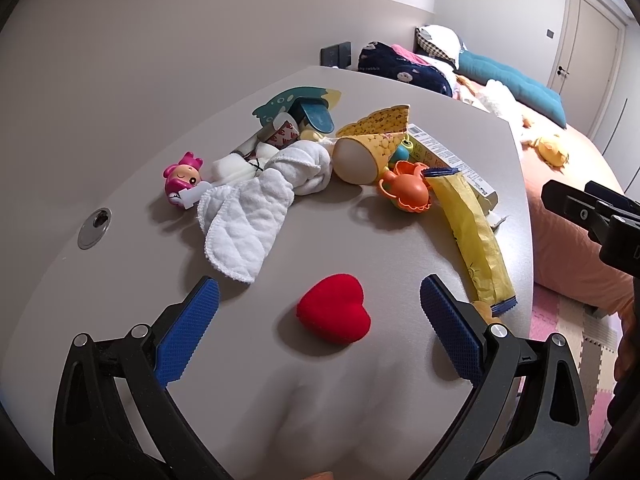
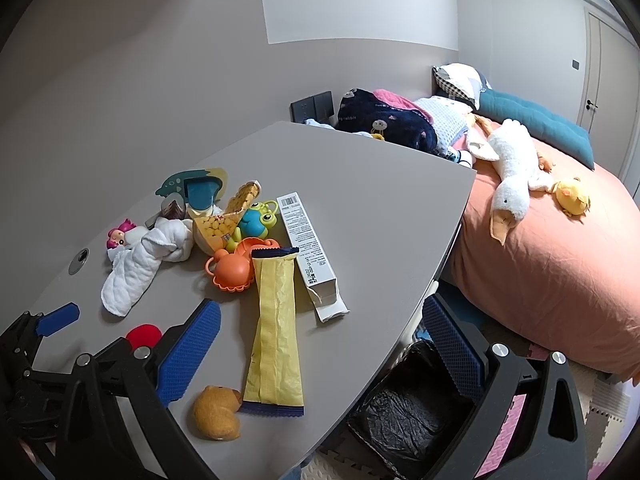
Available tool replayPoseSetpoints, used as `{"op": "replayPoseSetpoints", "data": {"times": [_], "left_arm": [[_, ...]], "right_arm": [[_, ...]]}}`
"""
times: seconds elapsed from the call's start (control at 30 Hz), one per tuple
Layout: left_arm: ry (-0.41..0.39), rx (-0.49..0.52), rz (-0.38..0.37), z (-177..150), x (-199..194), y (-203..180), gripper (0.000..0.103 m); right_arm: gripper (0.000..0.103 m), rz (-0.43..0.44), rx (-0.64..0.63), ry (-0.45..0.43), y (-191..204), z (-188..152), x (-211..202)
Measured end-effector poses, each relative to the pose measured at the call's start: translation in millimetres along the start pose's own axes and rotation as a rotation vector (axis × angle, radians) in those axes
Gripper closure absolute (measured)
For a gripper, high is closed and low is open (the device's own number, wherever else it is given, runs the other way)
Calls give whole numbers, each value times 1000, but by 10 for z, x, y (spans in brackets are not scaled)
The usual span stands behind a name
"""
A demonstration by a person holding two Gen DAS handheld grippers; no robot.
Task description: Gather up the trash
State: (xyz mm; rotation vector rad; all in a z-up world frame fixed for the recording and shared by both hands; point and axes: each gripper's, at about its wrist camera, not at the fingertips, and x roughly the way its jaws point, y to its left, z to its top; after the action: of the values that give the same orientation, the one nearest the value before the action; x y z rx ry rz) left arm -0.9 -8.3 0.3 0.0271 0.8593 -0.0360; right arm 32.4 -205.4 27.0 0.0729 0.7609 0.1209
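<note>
A long yellow wrapper (image 2: 274, 332) lies on the grey table (image 2: 360, 200), also in the left wrist view (image 1: 474, 236). A white torn carton (image 2: 310, 252) lies beside it. A yellow patterned packet (image 1: 380, 136) sits in the pile behind. My right gripper (image 2: 320, 340) is open and empty, above the wrapper's near end and the table edge. My left gripper (image 1: 320, 312) is open and empty around a red heart (image 1: 334, 308) without touching it. A bin with a black bag (image 2: 404, 416) stands on the floor under the table edge.
Toys crowd the table: a pink doll (image 1: 182, 180), white cloth (image 1: 256, 200), orange toy (image 1: 408, 190), blue frog (image 2: 256, 220), brown plush (image 2: 216, 412). A bed with an orange sheet (image 2: 540, 264) and goose plush (image 2: 510, 184) stands right.
</note>
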Motion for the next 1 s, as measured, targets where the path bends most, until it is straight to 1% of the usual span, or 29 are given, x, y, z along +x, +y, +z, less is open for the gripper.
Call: {"op": "replayPoseSetpoints", "data": {"times": [0.3,0.47,0.73,0.83,0.93,1.0], "left_arm": [[11,1,3,-21,53,-9,6],[35,-20,-3,-37,154,30,6],[66,-36,-6,-67,312,105,6],[79,-35,-20,-80,373,107,11],[100,-24,-30,-109,458,93,21],[116,-25,-38,-127,518,94,30]], "right_arm": [[2,7,-1,8,-9,-24,29],[2,12,-3,27,-18,-40,137],[3,55,-36,80,71,-78,406],[3,63,-48,100,120,-99,515],[13,74,-57,132,168,-137,634],[26,72,-68,156,202,-169,706]]}}
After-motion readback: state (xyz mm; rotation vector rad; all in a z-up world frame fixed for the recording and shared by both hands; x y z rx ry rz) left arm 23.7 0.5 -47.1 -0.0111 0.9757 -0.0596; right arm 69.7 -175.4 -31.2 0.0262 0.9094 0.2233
